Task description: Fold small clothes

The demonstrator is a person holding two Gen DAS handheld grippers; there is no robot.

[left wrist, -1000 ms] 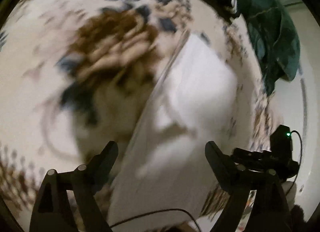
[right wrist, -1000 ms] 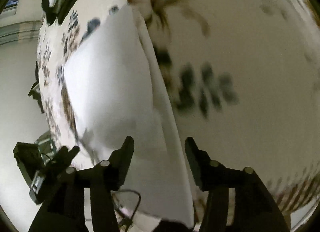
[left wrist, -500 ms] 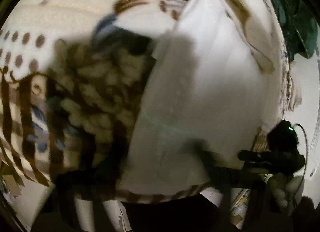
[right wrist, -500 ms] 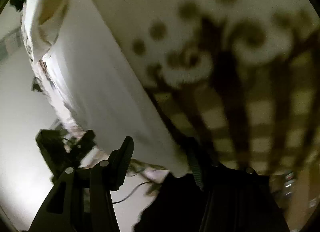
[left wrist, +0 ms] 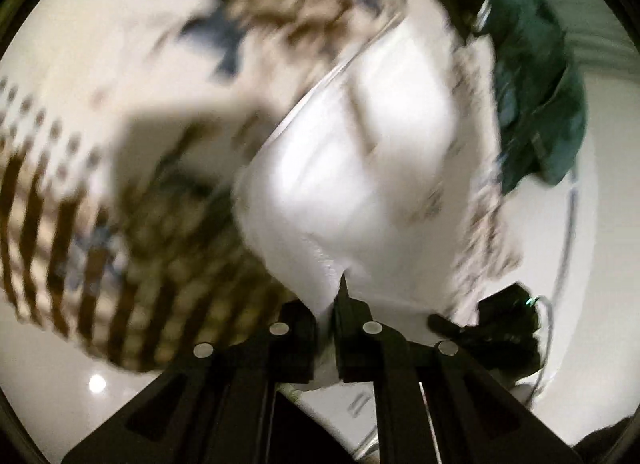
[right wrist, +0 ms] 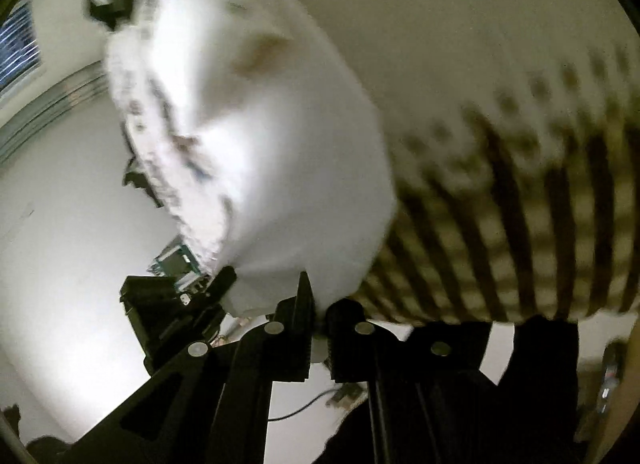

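Left hand-held gripper [left wrist: 334, 304] is pinched tight on the near edge of the white garment [left wrist: 352, 167]; the right hand-held gripper [right wrist: 318, 316] likewise. It lies over a patterned blanket [left wrist: 120, 63]. Uneven pulling could slip the thin hem free.

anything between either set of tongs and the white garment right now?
Nothing visible. The left tongs and right tongs are each shut on the near edge of the white garment, which lies on the patterned blanket. Both views are motion-blurred.
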